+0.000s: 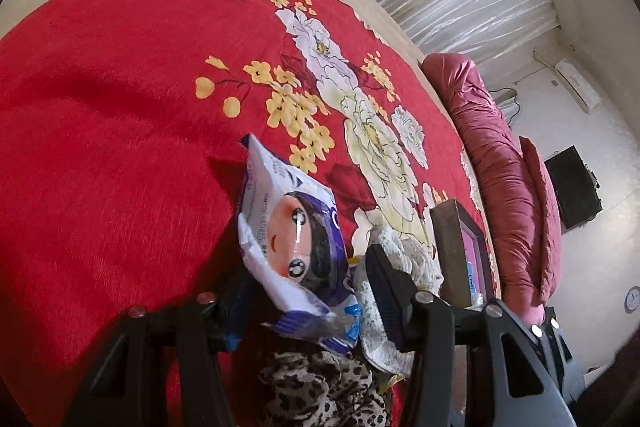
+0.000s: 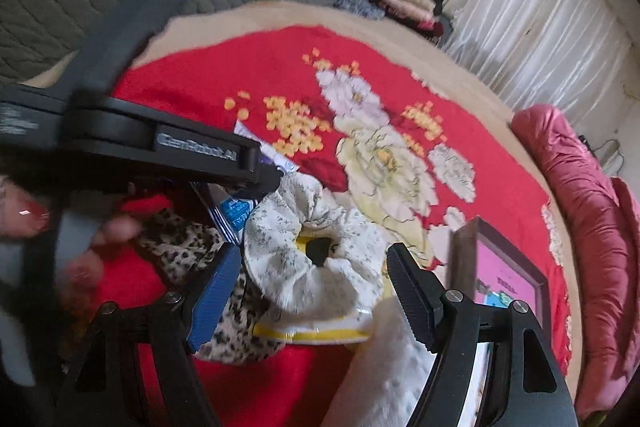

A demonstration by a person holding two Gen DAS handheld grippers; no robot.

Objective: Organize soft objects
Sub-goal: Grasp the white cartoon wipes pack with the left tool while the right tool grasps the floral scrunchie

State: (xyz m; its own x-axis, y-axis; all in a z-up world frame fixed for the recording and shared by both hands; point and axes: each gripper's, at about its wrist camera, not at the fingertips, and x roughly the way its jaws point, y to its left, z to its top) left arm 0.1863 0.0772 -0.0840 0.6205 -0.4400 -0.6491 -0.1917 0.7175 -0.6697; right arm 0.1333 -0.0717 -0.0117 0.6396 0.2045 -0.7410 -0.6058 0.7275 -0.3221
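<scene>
On the red flowered blanket (image 1: 120, 75) covering the bed, the soft things lie heaped near its right edge, just beside an open dark box (image 1: 460, 251) with a pink inside. The left gripper (image 1: 308, 291) has a white-and-blue plastic packet (image 1: 288, 227) printed with a cartoon face between its fingers; the packet sits tilted up off the blanket, so it looks pinched, though the left pad is hidden behind it. The right gripper (image 2: 316, 279) stands wide apart and empty, straddling a white flowered scrunchie (image 2: 316, 227) that rests on a yellow-edged pack (image 2: 312, 335), with a leopard-print cloth (image 2: 180, 247) touching it on the left and a fluffy white cloth (image 2: 380, 367) below. This looks like the picking stage: one item taken, the next lined up. The right claw would need to sink around the scrunchie and close without snagging the leopard cloth, then carry it toward the box, probably the intended place.
</scene>
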